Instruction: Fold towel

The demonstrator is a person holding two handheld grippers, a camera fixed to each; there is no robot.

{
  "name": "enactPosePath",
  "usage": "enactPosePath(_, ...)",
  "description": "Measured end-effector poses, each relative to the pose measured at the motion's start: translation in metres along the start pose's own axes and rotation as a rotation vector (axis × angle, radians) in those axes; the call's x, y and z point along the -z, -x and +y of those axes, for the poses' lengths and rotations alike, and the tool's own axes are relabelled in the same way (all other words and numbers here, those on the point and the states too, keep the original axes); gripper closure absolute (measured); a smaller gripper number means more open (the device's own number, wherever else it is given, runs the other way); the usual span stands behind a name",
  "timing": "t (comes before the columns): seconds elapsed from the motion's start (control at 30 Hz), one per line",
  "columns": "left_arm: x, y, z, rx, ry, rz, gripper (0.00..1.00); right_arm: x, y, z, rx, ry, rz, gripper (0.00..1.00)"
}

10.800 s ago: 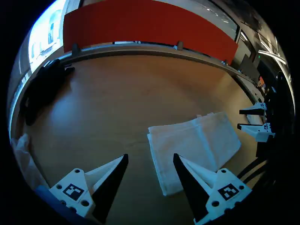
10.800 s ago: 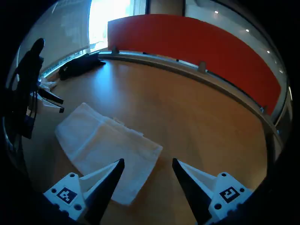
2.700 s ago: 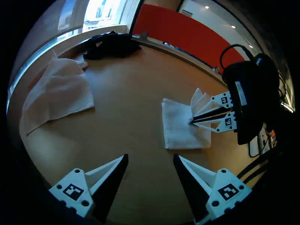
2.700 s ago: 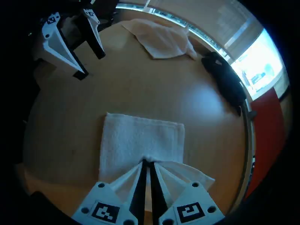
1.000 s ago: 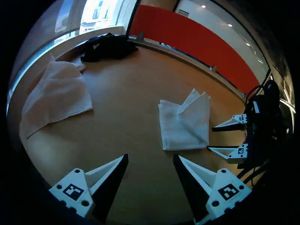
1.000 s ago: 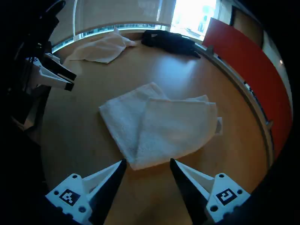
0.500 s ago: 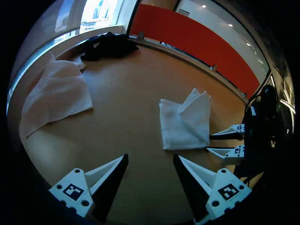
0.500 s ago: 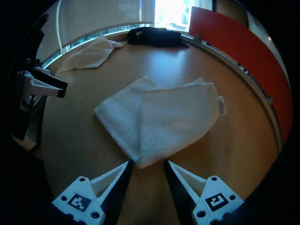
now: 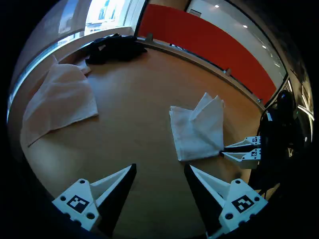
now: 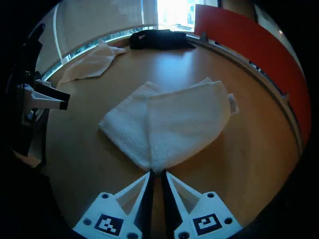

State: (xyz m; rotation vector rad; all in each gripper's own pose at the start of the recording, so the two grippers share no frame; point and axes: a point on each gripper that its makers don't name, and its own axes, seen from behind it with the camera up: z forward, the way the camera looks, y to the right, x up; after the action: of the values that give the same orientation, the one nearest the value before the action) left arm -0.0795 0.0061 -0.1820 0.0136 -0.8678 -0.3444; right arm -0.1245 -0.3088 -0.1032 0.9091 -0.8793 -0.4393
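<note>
Corner grip on a pale wooden tabletop (image 9: 131,103): the right gripper (image 10: 156,173) has its two white fingers drawn almost together on the nearest corner of a white terry towel (image 10: 171,119). The towel lies folded in the middle of the table, with a small label (image 10: 232,103) showing at its far edge. The pinch sits at the point where the layers meet, probably so that all of them lift as one for another fold.

In the left gripper view the towel is a rough square with one flap lying askew at its far end, and the narrowed fingers meet it at its near right corner. The left gripper (image 9: 159,165) hovers clear of the cloth, its fingers spread wide with nothing between them, apparently standing off to leave the other tool room.

A second white towel (image 9: 60,99) lies loosely spread near the window side, well apart from the work. Beyond it sits a black bundle (image 9: 113,47); whether it is a bag or a garment cannot be told. A long red panel (image 9: 207,44) runs along the table's far edge.

None of these lies in the path of a fold. The likelier trouble is the skewed top flap, which could leave the edges uneven, or a layer slipping out of the pinch.
</note>
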Motion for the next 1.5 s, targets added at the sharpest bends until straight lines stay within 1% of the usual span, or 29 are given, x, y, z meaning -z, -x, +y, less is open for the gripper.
enactPosePath(0.17, 0.0, 0.0, 0.0, -0.003, 0.0, -0.001, 0.12, 0.002, -0.003, 0.002, 0.0, -0.001, 0.009, 0.9)
enactPosePath(0.37, -0.001, -0.003, 0.002, -0.009, 0.002, 0.001, 0.12, 0.011, -0.018, 0.013, 0.042, 0.027, 0.04, 0.91)
enactPosePath(0.6, -0.001, -0.009, 0.005, -0.017, 0.009, 0.01, 0.12, 0.038, -0.055, 0.038, 0.128, 0.09, 0.103, 0.93)
enactPosePath(0.87, -0.001, -0.017, 0.014, -0.037, 0.022, 0.019, 0.12, 0.076, -0.101, 0.07, 0.239, 0.159, 0.164, 0.93)
enactPosePath(0.97, -0.001, -0.02, 0.018, -0.045, 0.03, 0.022, 0.12, 0.09, -0.112, 0.078, 0.279, 0.178, 0.166, 0.93)
enactPosePath(1.17, -0.003, -0.027, 0.026, -0.064, 0.048, 0.028, 0.12, 0.113, -0.123, 0.088, 0.348, 0.202, 0.154, 0.93)
enactPosePath(1.37, -0.003, -0.032, 0.035, -0.081, 0.066, 0.032, 0.12, 0.13, -0.123, 0.095, 0.371, 0.205, 0.139, 0.93)
enactPosePath(1.5, -0.004, -0.034, 0.04, -0.092, 0.076, 0.03, 0.12, 0.139, -0.122, 0.103, 0.379, 0.224, 0.131, 0.93)
